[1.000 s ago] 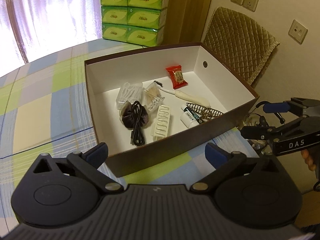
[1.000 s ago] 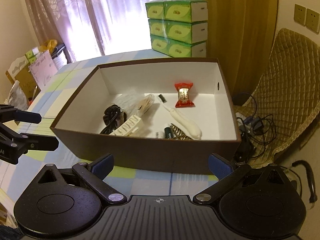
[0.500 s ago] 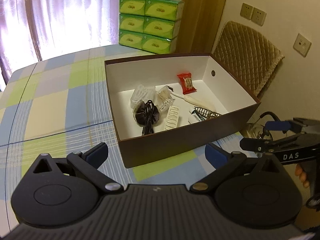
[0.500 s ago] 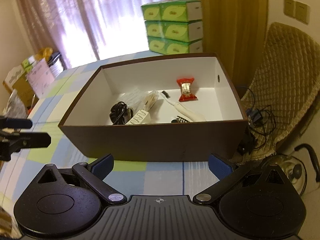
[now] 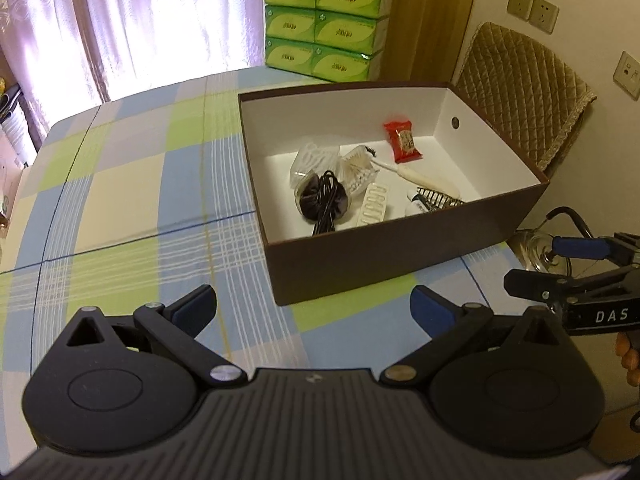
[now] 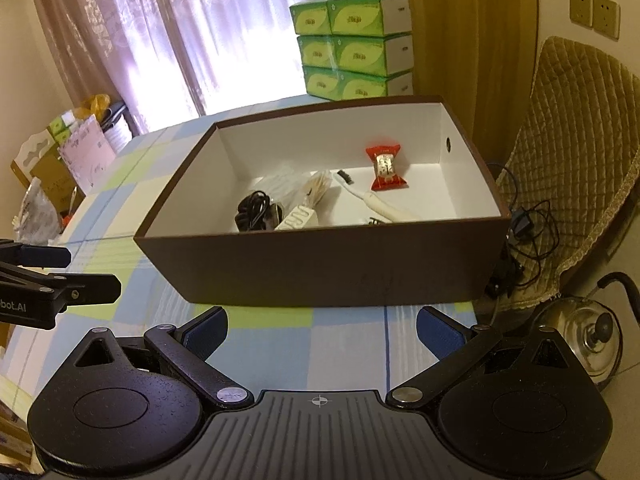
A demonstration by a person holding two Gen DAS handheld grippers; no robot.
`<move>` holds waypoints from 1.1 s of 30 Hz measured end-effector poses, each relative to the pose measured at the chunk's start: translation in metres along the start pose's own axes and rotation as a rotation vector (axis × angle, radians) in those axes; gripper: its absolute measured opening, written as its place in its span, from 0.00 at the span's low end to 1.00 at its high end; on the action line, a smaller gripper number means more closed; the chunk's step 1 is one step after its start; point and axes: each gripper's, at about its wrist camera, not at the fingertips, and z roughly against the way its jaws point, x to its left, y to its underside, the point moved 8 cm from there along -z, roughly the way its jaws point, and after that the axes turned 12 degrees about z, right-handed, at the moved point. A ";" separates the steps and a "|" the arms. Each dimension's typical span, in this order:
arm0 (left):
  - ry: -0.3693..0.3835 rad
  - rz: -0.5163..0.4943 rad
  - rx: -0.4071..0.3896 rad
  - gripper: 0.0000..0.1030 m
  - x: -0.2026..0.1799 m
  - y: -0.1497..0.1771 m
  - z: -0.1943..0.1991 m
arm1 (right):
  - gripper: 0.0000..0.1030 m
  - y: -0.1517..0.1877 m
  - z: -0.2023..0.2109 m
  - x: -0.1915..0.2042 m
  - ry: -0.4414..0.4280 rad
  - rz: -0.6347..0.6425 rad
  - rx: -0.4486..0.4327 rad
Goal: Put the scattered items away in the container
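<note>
A brown box with a white inside (image 5: 400,248) (image 6: 320,272) stands on the checked tablecloth. In it lie a red snack packet (image 5: 402,141) (image 6: 386,167), a white toothbrush (image 5: 416,176) (image 6: 376,204), a black coiled cable (image 5: 326,200) (image 6: 254,210), bagged cotton swabs (image 5: 310,160), a white ridged strip (image 5: 376,204) (image 6: 298,218) and a dark comb (image 5: 438,200). My left gripper (image 5: 314,308) (image 6: 60,272) is open and empty, short of the box's near left corner. My right gripper (image 6: 322,326) (image 5: 560,268) is open and empty in front of the box's near wall.
Stacked green tissue packs (image 5: 324,24) (image 6: 352,44) stand behind the box. A quilted chair (image 5: 516,92) (image 6: 568,160) is on the right, with cables (image 6: 528,220) and a metal kettle (image 6: 588,336) below it. Bags and boxes (image 6: 60,160) crowd the far left. Open tablecloth (image 5: 120,200) lies left of the box.
Both grippers have pulled back from the box, which now looks smaller and farther off in each view. Both stay open and empty. The items in the box have not moved.
</note>
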 end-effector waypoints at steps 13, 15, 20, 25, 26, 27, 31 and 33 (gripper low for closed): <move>-0.025 -0.019 0.012 0.99 0.001 0.013 -0.002 | 1.00 0.011 -0.008 0.015 0.018 0.077 0.024; -0.026 -0.024 0.013 0.99 0.001 0.014 -0.001 | 1.00 0.011 -0.008 0.015 0.017 0.074 0.022; -0.031 -0.028 0.017 0.99 0.001 0.016 -0.001 | 1.00 0.010 -0.010 0.017 0.015 0.082 0.024; -0.028 -0.030 0.029 0.99 0.000 0.020 -0.002 | 1.00 0.013 -0.011 0.018 0.018 0.086 0.033; -0.027 -0.031 0.032 0.99 0.000 0.022 -0.003 | 1.00 0.014 -0.012 0.018 0.019 0.085 0.035; -0.024 -0.032 0.036 0.99 -0.001 0.023 -0.004 | 1.00 0.014 -0.012 0.018 0.020 0.085 0.037; -0.014 -0.030 0.056 0.99 -0.002 0.027 -0.007 | 1.00 0.018 -0.012 0.017 0.023 0.082 0.045; -0.012 -0.033 0.059 0.99 -0.003 0.029 -0.008 | 1.00 0.020 -0.013 0.017 0.025 0.080 0.051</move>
